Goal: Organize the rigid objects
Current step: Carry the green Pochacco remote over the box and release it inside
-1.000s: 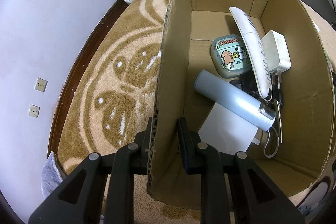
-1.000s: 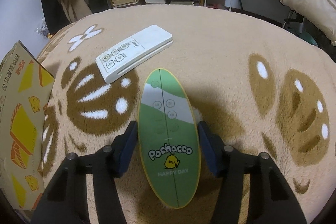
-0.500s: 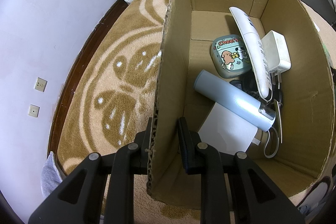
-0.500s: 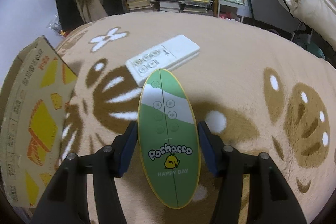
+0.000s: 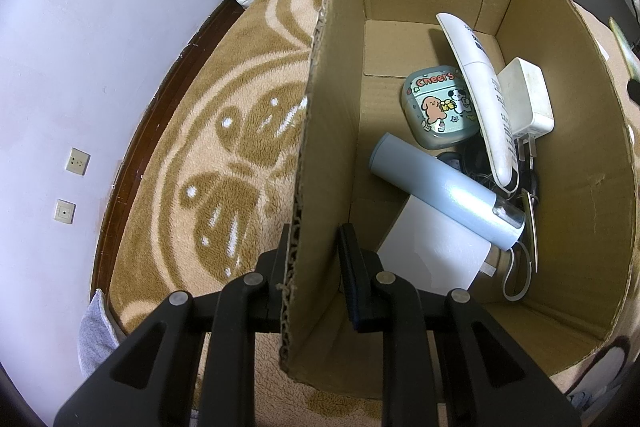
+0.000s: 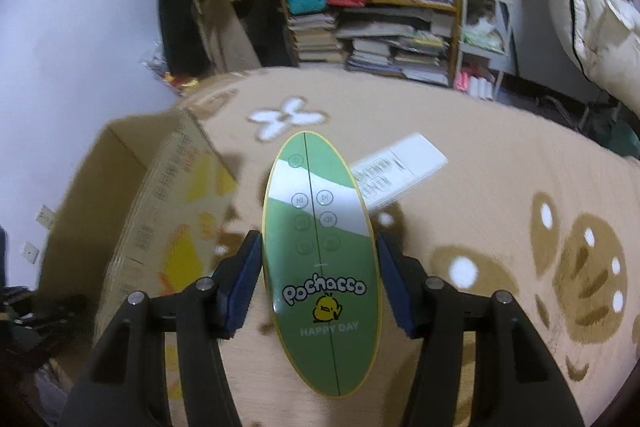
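Right gripper (image 6: pixel 319 281) pinching the green oval remote (image 6: pixel 320 259) across its width, long axis running forward along the fingers, raised clear of the patterned rug (image 6: pixel 500 195). Cardboard box (image 6: pixel 160 211) lying low and to the left of that remote, open top facing up, printed side wall nearest. Left gripper (image 5: pixel 316 267) clamped on the box's near left wall (image 5: pixel 320 147), one finger outside, one inside, likely steadying it. Inside: white curved remote (image 5: pixel 480 99), blue cylinder (image 5: pixel 440 191), cartoon case (image 5: pixel 440 107), white adapter (image 5: pixel 524 99), white card (image 5: pixel 432 255), crowded toward the right and near side. Free floor at the far left of the box interior. Probable next move: leftward carry over the right wall, then down into that open patch. White flat remote (image 6: pixel 400 175) resting on the rug just beyond the held one, not yet boxed.
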Motion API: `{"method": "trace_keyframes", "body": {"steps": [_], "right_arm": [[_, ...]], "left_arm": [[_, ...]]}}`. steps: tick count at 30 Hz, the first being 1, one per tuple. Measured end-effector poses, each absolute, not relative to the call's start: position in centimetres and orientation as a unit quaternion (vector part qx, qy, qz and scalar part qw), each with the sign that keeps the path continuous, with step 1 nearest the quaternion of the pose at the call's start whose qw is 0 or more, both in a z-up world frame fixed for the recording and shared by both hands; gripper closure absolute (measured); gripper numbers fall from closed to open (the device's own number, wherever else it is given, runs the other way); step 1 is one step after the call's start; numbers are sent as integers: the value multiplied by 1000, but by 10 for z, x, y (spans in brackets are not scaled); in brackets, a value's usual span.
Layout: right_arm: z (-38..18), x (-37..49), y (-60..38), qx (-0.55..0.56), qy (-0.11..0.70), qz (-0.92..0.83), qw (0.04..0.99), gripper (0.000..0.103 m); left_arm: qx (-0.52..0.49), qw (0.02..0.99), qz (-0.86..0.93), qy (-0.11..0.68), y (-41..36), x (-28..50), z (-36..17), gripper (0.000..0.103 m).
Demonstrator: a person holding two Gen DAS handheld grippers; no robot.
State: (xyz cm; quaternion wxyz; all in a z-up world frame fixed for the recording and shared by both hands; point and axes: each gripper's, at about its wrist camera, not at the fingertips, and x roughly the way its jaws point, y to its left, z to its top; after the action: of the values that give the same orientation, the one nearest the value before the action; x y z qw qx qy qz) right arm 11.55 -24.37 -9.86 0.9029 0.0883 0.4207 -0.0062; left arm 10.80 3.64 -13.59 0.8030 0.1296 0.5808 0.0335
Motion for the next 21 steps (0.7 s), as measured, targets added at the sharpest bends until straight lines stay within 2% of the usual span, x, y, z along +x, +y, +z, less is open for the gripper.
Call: {"method": "trace_keyframes", "body": {"steps": [21], "right_arm": [[-45,124,-153,87,373,111,917,42]], "left_arm": [[131,803,33,581,36,108,-136,82]]}}
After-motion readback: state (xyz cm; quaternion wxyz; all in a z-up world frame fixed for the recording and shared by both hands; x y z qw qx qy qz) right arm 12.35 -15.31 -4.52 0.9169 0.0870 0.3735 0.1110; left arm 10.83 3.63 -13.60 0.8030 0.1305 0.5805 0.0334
